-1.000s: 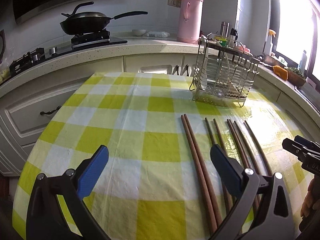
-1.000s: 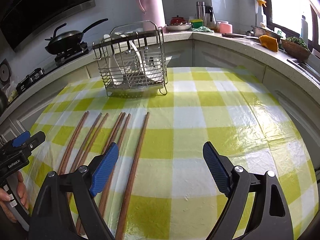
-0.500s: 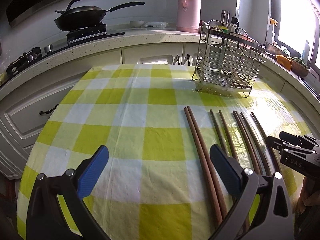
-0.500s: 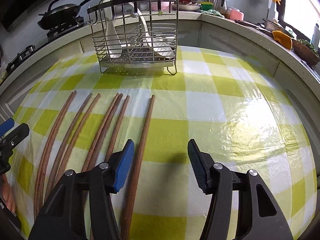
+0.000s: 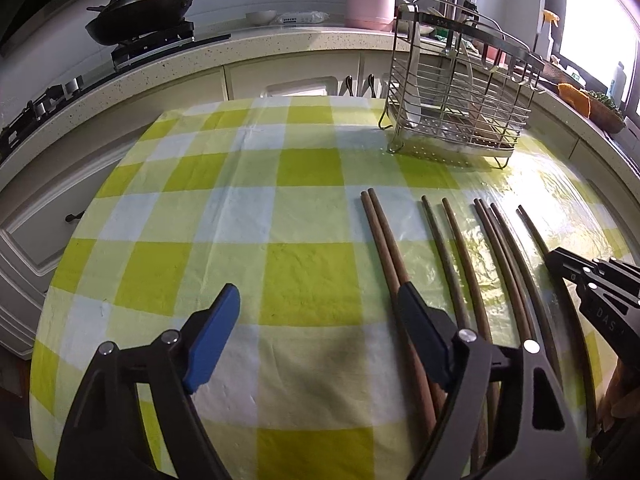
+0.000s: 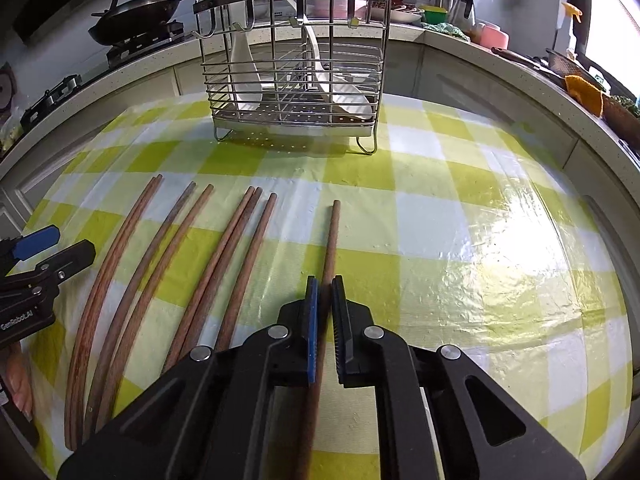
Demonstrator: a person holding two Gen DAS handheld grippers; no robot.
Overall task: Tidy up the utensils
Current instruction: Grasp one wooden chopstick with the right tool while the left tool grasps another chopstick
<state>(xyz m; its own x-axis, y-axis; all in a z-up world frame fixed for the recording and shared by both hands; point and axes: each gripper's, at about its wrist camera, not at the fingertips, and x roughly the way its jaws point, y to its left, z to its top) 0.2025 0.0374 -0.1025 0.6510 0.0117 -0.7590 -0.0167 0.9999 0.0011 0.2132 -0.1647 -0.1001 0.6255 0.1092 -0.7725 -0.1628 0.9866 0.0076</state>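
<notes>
Right gripper (image 6: 325,292) now closing on the lone chopstick (image 6: 331,240) toward the table's (image 6: 460,220) middle, a second ago wide apart — first pickup begun — left gripper (image 5: 316,308) narrowing over bare cloth.

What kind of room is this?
Most likely a home kitchen. A pan sits on a stove on the counter, and a wire rack stands on the checked table near the chopsticks.

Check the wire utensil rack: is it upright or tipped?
Upright. The wire rack stands on its feet on the checked tablecloth, its rim level, with white spoons leaning inside.
</notes>
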